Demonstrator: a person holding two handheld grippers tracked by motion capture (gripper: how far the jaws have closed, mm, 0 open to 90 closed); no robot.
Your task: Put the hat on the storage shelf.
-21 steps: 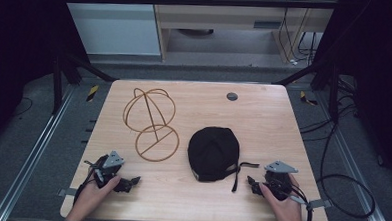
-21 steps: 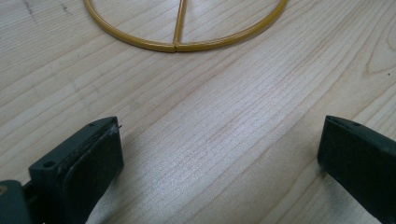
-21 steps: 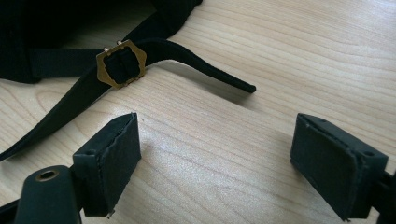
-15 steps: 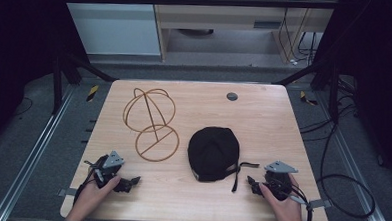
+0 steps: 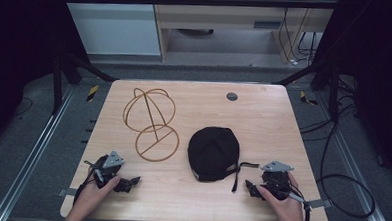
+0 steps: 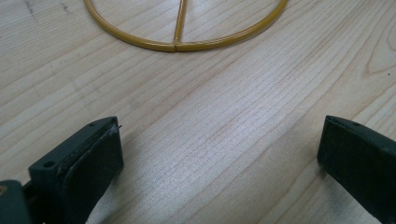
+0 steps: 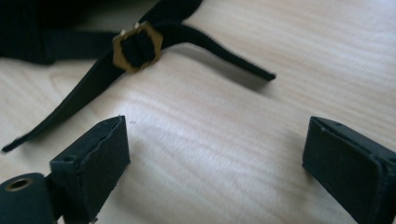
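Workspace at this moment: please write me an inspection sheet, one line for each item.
Surface: wooden table, bare wood between the things, one dark round spot near the far edge.
Job's things: black cap lying flat, its strap with brass buckle loose on the wood; gold wire hat stand upright to its left.
Clutter: nothing seen.
Grippers: left hand-held gripper open, empty, near the stand's ring base; right hand-held gripper open, empty, beside the strap.
Cables: black cables on the floor at right.
Surroundings: dark frame, grey floor, cabinet behind.
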